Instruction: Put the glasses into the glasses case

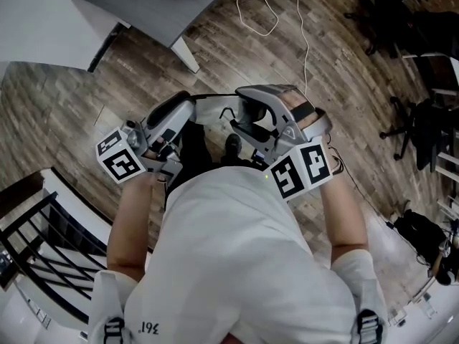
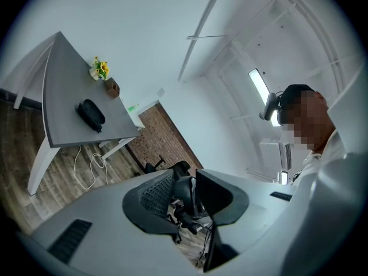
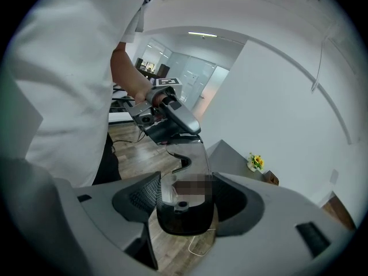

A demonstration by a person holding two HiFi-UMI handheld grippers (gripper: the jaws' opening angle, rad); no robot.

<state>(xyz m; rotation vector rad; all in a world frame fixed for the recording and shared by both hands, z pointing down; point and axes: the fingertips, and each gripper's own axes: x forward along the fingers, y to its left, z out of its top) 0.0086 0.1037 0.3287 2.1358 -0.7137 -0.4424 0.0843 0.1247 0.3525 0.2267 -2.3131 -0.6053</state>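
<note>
- Right gripper view: the right gripper [image 3: 185,188] pinches the glasses [image 3: 181,217] in mid-air, well apart from the table [image 2: 63,96].
- The left gripper [image 2: 192,197] has its jaws spread, with nothing between them.
- The glasses case [image 2: 91,115] lies near one table edge (seemingly closed), so carrying over, opening and inserting are probably still to do.

A grey table [image 2: 66,85] stands on a wood-plank floor [image 2: 57,183]. A dark glasses case [image 2: 91,114] lies mid-top. At its 12 o'clock are yellow flowers [image 2: 100,69], at 1 o'clock a brown box [image 2: 112,87] (both near the wall-side edge). At 6 o'clock a white cable [image 2: 86,168] loops on the floor.
</note>
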